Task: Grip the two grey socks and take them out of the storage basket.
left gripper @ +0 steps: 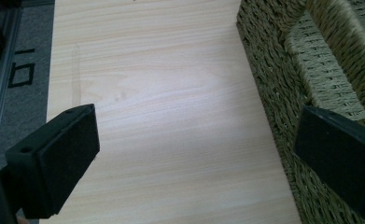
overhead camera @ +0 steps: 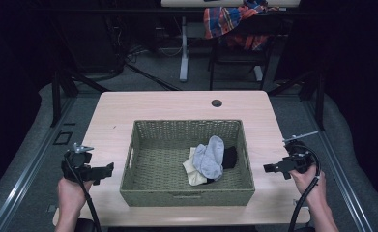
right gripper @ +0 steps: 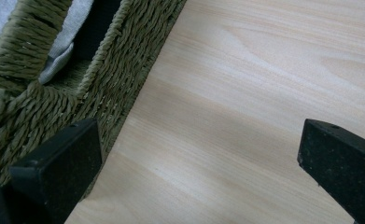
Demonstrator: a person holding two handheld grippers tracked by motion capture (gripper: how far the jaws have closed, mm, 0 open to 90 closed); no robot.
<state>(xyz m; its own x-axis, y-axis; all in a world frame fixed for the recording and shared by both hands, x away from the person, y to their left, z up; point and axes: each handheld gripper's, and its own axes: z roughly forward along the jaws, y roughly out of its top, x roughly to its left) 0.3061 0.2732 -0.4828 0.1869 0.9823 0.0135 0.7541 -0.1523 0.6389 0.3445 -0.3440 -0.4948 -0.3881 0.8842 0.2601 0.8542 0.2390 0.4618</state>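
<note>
High view: rectangular woven basket (overhead camera: 143, 186), soft crumpled socks (overhead camera: 210, 159).

1. The woven basket (overhead camera: 143, 193) fills the table's (overhead camera: 177, 104) middle; its 4 walls block any low sideways pass.
2. Bare strips run along the table's left and right edges, beside each wall.
3. The basket's open top is free; clothes (overhead camera: 210, 159) crowd its right half.

I look for words and numbers and find almost none. On the grey floor (left gripper: 26, 51) beside the table (left gripper: 161, 93), in the left gripper view, I see black painted marks (left gripper: 22, 69), a bar and a box shape. I cannot read them as any letter.
</note>
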